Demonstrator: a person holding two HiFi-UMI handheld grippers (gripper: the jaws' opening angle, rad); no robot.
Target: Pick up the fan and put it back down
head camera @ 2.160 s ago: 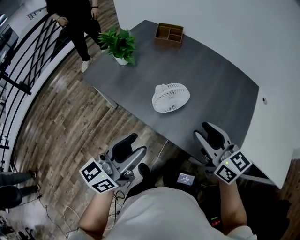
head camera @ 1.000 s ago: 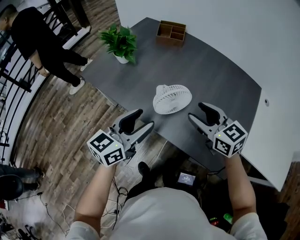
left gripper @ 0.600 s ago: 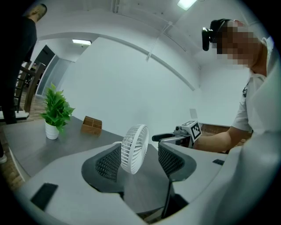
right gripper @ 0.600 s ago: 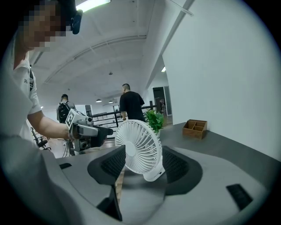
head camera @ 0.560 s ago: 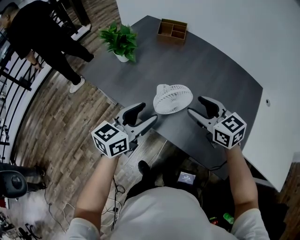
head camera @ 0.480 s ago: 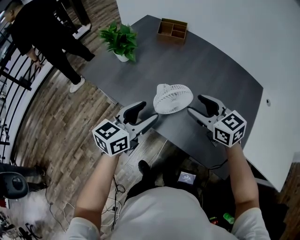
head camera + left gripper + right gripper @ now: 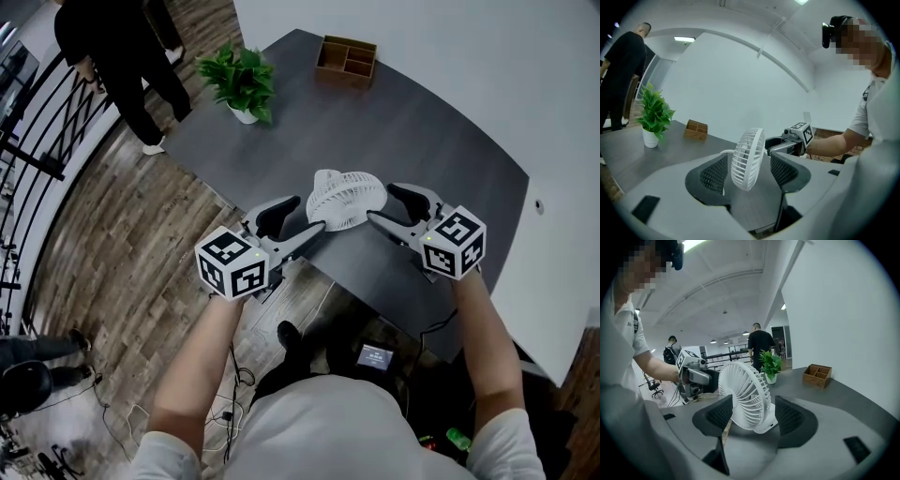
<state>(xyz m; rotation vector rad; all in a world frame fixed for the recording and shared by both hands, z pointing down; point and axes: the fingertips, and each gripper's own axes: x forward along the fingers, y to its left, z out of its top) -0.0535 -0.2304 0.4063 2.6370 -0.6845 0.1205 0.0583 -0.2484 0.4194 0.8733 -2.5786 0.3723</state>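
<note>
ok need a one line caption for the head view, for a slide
Left gripper and right gripper, jaws opening, flank the white fan on the dark table, pads not yet on it

Bystander [image 7: 112, 37] in black, head beyond the top edge.

The left gripper [image 7: 307, 214] and right gripper [image 7: 382, 202] have moved from near the person to either side of the fan [image 7: 345, 199]. Their jaws are opening, with the fan in line between them, ungripped. The far-left bystander [image 7: 122, 47] has walked on.
</note>
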